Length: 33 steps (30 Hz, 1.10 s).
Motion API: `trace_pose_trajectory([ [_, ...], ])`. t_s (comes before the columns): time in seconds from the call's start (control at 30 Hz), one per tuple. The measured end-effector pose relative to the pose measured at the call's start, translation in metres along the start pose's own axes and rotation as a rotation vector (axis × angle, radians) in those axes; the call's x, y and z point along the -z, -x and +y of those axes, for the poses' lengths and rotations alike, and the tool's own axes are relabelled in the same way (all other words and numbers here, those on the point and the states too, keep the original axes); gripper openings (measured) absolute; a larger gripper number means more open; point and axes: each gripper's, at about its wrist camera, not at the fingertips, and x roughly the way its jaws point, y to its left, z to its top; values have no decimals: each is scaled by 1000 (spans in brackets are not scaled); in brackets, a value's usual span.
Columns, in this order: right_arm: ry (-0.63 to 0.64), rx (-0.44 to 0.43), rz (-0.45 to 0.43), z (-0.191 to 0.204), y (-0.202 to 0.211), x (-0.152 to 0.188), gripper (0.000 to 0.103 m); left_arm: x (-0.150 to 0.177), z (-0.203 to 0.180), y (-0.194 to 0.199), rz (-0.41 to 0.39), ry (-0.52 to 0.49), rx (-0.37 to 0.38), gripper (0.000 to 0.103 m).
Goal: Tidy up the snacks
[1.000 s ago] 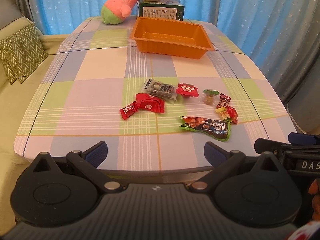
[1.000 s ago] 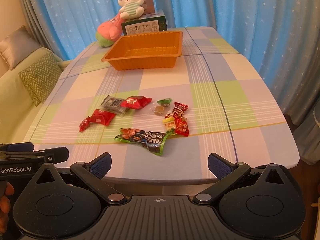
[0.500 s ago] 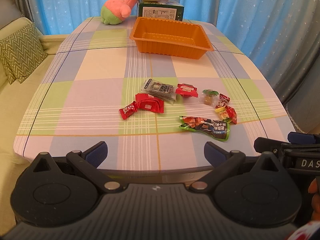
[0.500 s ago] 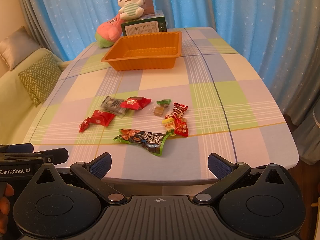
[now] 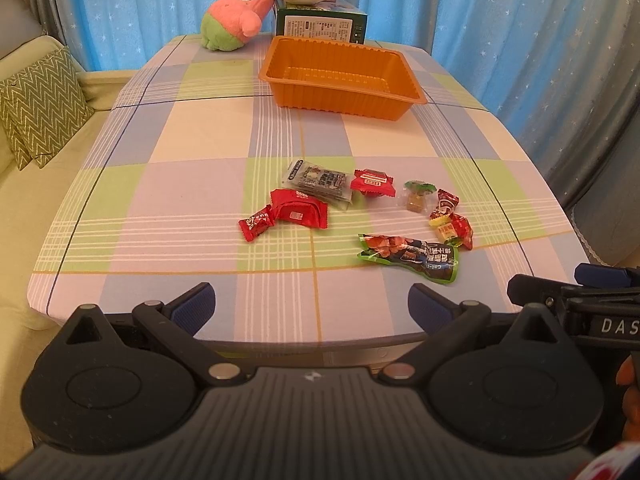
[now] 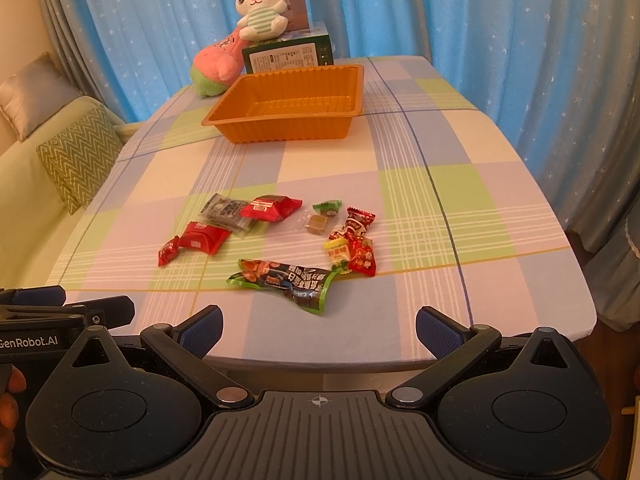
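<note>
Fingers (image 5: pixel 192 304) of left gripper (image 5: pixel 310 304) spread wide, blue pads well apart, nothing between them, held off near edge of checked table (image 5: pixel 200 152). Same on right gripper (image 6: pixel 318 326): fingers (image 6: pixel 436 330) fully parted, empty, also short of table's near edge.

Orange tray (image 5: pixel 342 76) at far end of table, open side up, nothing visible inside. All snacks well short of tray, loosely clustered about mid-table, toward gripper side:
- Clear packet with dark print (image 5: pixel 318 182), nearest tray on left of cluster, partly overlapped by neighbours.
- Red packet with white label (image 5: pixel 372 182), just right of clear packet, touching it.
- Larger red packet (image 5: pixel 300 210), on near side of clear packet, overlapping its edge.
- Small red candy (image 5: pixel 256 224), touching larger red packet's left end.
- Green-topped clear wrapper with brown cube (image 5: pixel 416 196), farther right, apart from red packets.
- Small red and yellow candies (image 5: pixel 450 220), bunched together right of brown cube.
- Long green-edged pouch (image 5: pixel 408 256), farthest from tray, lying flat, its right end touching candy bunch.

Behind tray: green printed box (image 5: pixel 320 26) just beyond its far wall, white plush rabbit (image 6: pixel 262 10) seated on box, pink and green plush (image 5: pixel 234 20) lying left of box. Blue starred curtains (image 6: pixel 480 20) beyond table; sofa with zigzag cushion (image 5: pixel 38 104) off table's left side.
</note>
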Motion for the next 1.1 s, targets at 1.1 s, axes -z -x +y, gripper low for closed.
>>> trace_pose_trajectory([
  [1.1, -1, -4, -2, -2, -1, -2, 102, 0, 3, 2, -2, -2, 9, 102],
])
